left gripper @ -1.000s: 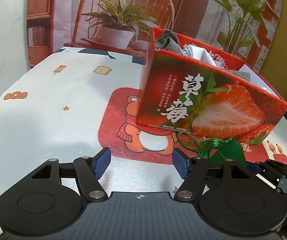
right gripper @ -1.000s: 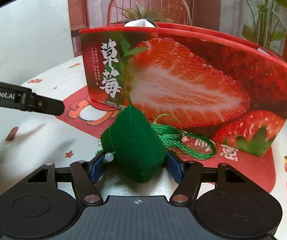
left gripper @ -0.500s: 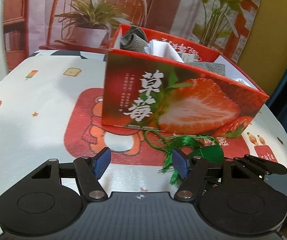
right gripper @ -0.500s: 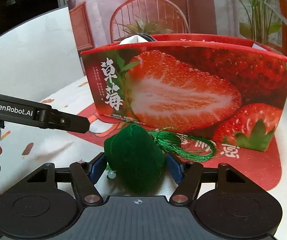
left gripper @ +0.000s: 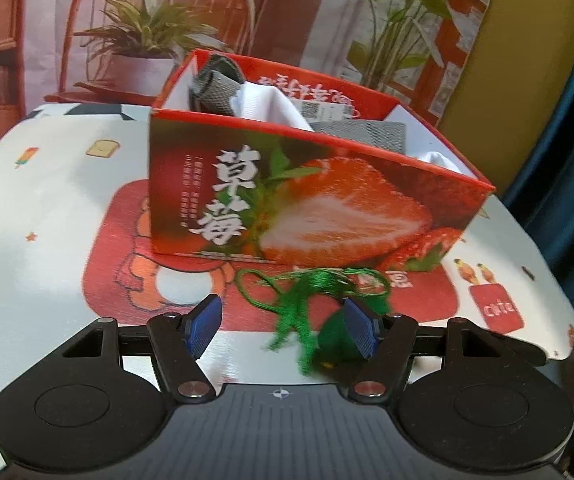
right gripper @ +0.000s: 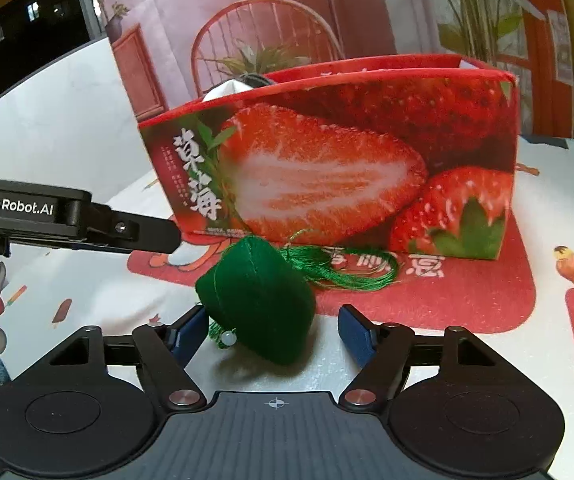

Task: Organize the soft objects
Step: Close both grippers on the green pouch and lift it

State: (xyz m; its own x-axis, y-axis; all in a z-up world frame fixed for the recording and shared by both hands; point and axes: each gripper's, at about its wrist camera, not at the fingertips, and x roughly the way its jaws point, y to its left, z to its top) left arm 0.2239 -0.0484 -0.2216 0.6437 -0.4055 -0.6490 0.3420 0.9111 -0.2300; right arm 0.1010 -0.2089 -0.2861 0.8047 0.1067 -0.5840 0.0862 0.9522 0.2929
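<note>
Lay between the right gripper (right gripper: 273, 330) fingers — green felt pouch (right gripper: 259, 300) on the surface, tassel trailing toward 2 o'clock, strawberry box (right gripper: 347, 168) at 12. Fingers just spread, right pad clear, nothing gripped; left gripper (left gripper: 283, 326) likewise agape, farther off — at 9 o'clock.

I see a surface (left gripper: 39, 208) covered by a white cloth printed with small pictures: ice lollies, toast, stars, birds. A big red patch (right gripper: 467, 292) with a cartoon bear sits in its middle. On that patch stands a red box (left gripper: 327, 208) printed with strawberries. Just in front of the box lies a green stuffed pouch (right gripper: 259, 300), its green tassel (right gripper: 343, 272) trailing toward the box's foot.
</note>
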